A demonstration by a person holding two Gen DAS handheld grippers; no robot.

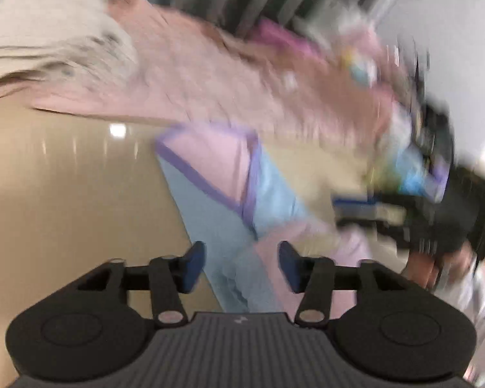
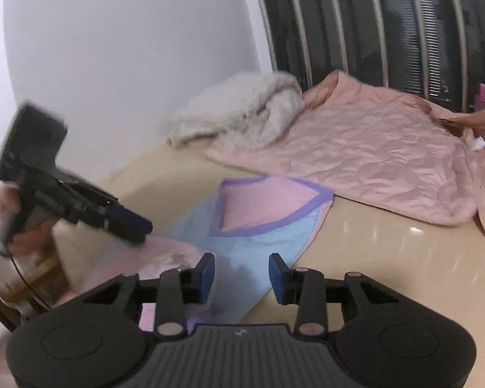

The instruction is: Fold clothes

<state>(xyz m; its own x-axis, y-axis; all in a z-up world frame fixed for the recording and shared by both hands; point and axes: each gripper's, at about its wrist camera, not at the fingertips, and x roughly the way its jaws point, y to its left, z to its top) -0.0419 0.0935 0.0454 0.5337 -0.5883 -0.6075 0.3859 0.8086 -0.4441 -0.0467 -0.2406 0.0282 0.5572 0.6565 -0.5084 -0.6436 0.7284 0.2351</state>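
No text or label can be read.

Each camera sits just behind its own gripper and looks forward and down along the fingers, close over the counter (image 2: pixel 388 239). The left view is blurred; the right is sharper. Both share the blue-and-pink garment (image 1: pixel 210 200) (image 2: pixel 262 226) near centre and the pink quilted garment (image 1: pixel 210 74) (image 2: pixel 371 152), at 12 and 1 o'clock.
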